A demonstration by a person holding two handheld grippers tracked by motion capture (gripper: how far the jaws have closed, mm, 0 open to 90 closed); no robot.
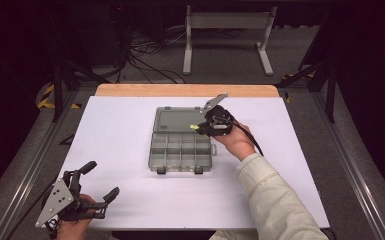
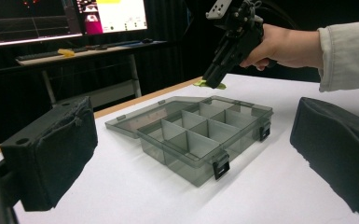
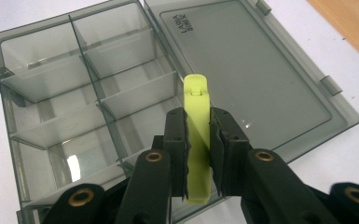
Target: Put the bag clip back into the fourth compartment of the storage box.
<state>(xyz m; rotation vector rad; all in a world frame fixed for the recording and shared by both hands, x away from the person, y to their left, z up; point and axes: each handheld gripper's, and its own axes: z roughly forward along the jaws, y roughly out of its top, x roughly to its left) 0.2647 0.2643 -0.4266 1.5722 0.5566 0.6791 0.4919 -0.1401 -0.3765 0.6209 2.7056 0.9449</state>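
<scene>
the left gripper (image 1: 101, 181) sits wide apart; the right gripper (image 3: 198, 140) pinches a yellow-green clip (image 3: 197, 126) above the open grey box (image 3: 70, 116); lid writing too small to read.

Open grey divided box (image 1: 181, 141), yellow-green clip (image 3: 198, 140) above

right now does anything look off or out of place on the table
Nothing stands out. The grey compartment box sits flat with its lid folded open, compartments empty. The right gripper holds a yellow-green clip squarely above it. The left gripper is open, off to the side.
</scene>
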